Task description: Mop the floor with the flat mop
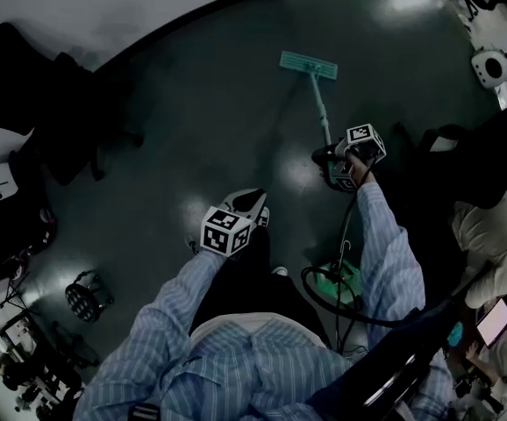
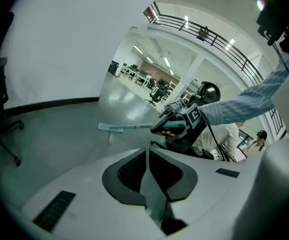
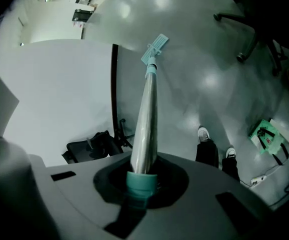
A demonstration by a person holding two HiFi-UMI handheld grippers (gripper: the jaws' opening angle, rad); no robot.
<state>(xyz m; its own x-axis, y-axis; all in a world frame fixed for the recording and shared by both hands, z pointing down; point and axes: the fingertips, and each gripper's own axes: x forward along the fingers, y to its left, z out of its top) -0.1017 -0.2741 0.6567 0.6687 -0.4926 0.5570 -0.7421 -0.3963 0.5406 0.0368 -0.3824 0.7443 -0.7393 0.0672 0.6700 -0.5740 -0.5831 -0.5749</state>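
Your right tongs (image 3: 142, 176) clamp the mop (image 3: 147, 114) handle, head on the floor (image 1: 218, 130) upper centre; left tongs (image 2: 146, 159) closed, empty.

Shirt (image 1: 262, 358): pale blue with fine white pinstripes; long sleeves (image 1: 385, 244) reach the wrists. Trousers (image 3: 206, 152) dark. Shoes (image 3: 203, 133) white.

Left gripper (image 2: 147, 159): pale grey moulded shell with dark ribbed pads in a black recess and dark rectangular slots on the shell. Right gripper (image 3: 142, 176): same grey shell, slots and black recess.

Each carries a cube (image 1: 225, 231) faced with black-and-white square markers. A thick black cable (image 1: 306, 286) loops below the right sleeve.
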